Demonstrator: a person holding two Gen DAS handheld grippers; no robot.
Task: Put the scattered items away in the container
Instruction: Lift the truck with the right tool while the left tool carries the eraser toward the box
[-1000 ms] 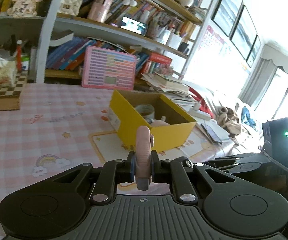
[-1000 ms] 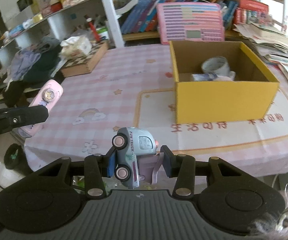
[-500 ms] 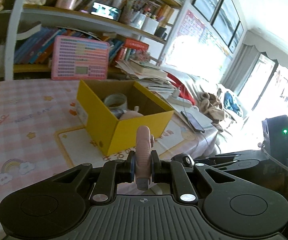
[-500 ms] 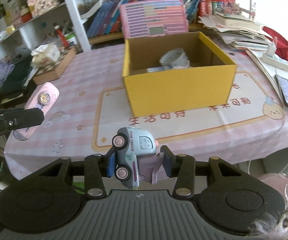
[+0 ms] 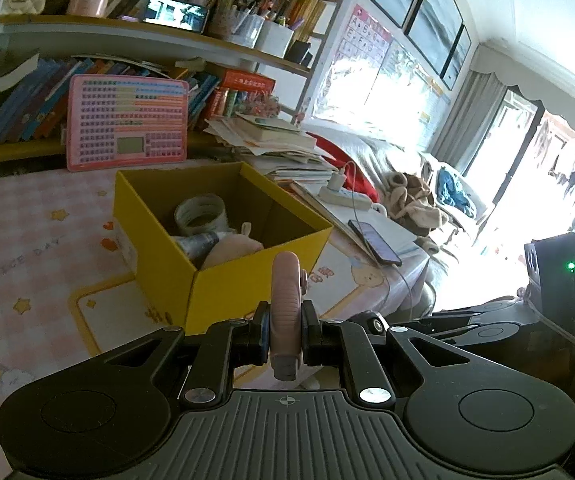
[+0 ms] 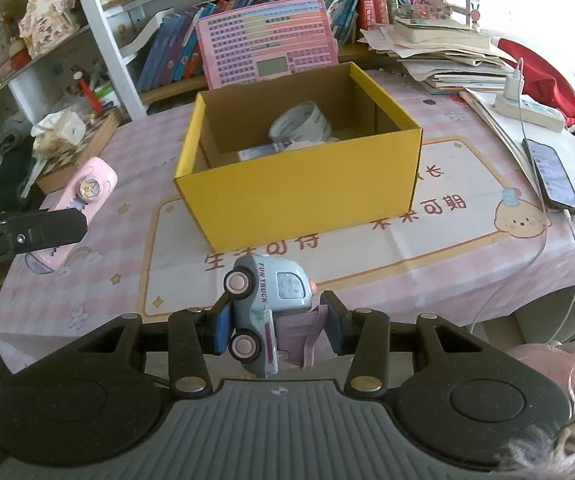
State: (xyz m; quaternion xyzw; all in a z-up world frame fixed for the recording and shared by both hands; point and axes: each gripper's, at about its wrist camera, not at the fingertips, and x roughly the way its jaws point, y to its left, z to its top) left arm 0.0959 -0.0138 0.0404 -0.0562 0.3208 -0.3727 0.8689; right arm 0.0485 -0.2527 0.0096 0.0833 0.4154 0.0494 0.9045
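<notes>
My left gripper [image 5: 284, 334] is shut on a flat pink case [image 5: 285, 312], held edge-on in front of the open yellow box [image 5: 255, 276]. The case with its star charm also shows in the right wrist view [image 6: 87, 196], left of the box. My right gripper [image 6: 277, 330] is shut on a pale blue toy truck [image 6: 269, 304] marked FUN TRUCK, tilted on its side, held above the table's near edge in front of the yellow box [image 6: 307, 196]. Inside the box lie a tape roll [image 6: 301, 122], a small tube and a pink soft item [image 5: 233, 250].
A pink checked cloth [image 6: 447, 248] covers the table. A phone [image 6: 553, 176] on a cable, a power strip [image 6: 527, 110] and stacked papers lie at the right. A pink keyboard toy [image 6: 267, 42] leans on the bookshelf behind the box. A chequered box with tissues [image 6: 71, 140] sits left.
Both grippers have moved closer to the yellow box and swung right, each keeping its item. The box looks larger and more central in both views.
</notes>
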